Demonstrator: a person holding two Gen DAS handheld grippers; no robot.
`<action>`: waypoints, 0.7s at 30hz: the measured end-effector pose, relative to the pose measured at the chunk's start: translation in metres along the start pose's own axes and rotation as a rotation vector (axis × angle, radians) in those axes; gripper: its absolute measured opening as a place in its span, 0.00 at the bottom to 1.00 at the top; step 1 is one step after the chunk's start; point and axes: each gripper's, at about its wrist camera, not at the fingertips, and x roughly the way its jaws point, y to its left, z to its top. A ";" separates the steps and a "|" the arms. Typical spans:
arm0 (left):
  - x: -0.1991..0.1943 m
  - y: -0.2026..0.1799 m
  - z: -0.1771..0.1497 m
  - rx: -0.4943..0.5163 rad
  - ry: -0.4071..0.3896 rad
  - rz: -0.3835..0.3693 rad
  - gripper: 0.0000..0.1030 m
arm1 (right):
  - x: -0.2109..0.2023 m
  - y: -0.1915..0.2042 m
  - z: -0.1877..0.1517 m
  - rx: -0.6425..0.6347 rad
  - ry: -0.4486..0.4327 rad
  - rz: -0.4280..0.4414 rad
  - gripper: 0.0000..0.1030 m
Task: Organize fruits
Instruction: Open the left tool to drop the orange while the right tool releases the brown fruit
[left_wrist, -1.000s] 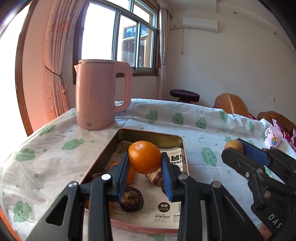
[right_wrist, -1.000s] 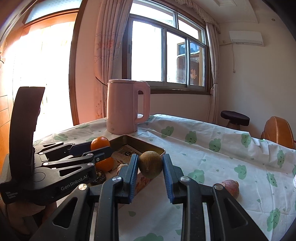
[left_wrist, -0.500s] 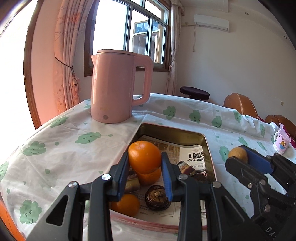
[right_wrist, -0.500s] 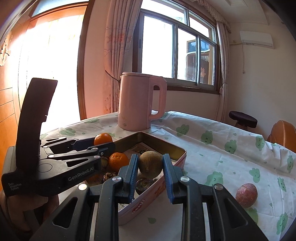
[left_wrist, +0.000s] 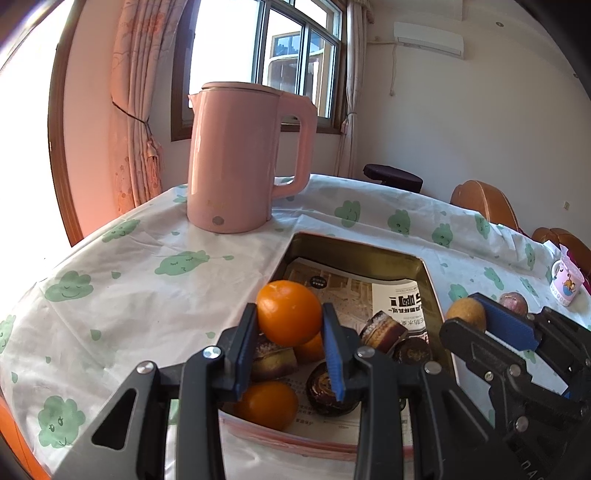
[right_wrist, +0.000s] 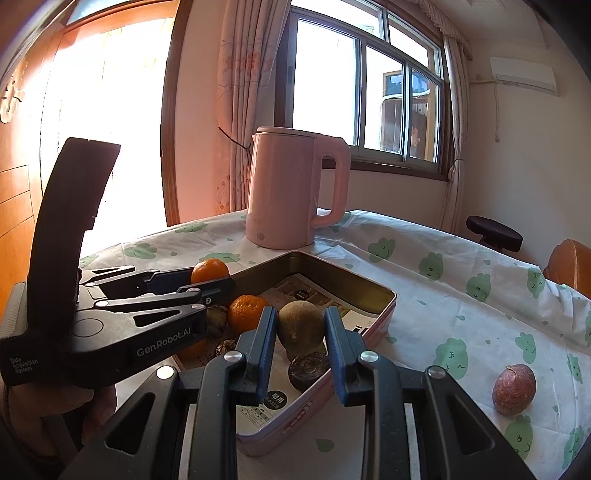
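My left gripper is shut on an orange and holds it above the near left part of a pink tin tray. The tray holds two more oranges and several dark brown fruits on printed paper. My right gripper is shut on a brown-green round fruit over the tray's near right side. The right gripper also shows in the left wrist view, and the left gripper shows in the right wrist view.
A tall pink kettle stands behind the tray on the cloud-patterned tablecloth. A reddish passion fruit lies on the cloth to the right of the tray. A small pink cup stands at the far right. Chairs stand beyond the table.
Both grippers have moved forward and lower over the tray with their fruits still held. The tray and kettle look closer.
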 end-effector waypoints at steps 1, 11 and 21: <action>0.000 0.000 0.000 -0.001 0.003 -0.001 0.34 | 0.001 0.001 0.000 -0.001 0.005 0.001 0.28; 0.004 0.000 0.000 0.003 0.020 -0.007 0.34 | 0.011 0.002 0.000 -0.002 0.058 0.024 0.28; 0.008 -0.002 -0.001 0.009 0.046 -0.012 0.34 | 0.019 0.006 -0.001 -0.022 0.102 0.040 0.28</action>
